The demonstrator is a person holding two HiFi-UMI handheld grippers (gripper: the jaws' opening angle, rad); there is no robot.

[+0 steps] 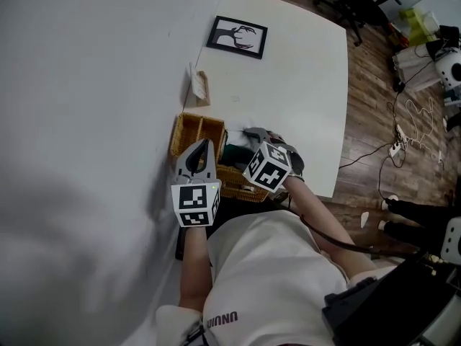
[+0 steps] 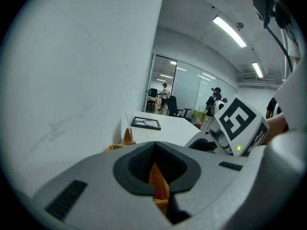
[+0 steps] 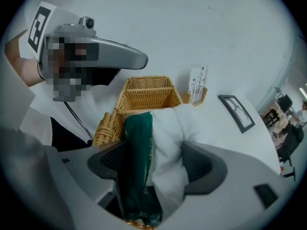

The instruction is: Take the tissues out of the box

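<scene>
Steeply downward, right gripper (image 3: 158, 163), jaws astride tissue pack (image 3: 138, 138)

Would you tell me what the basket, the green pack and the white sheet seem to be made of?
Basket: woven wicker or rattan, matte tan; plaited strands show.
Green pack: probably thin plastic film; it wrinkles and carries gold print.
White sheet: likely soft matte tissue; loose folds.

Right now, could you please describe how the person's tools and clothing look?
The left tool and right tool are light grey with dark ribbed pads, each bearing a black-and-white marker cube. A dark cable trails from the right tool. White short-sleeved shirt.
</scene>
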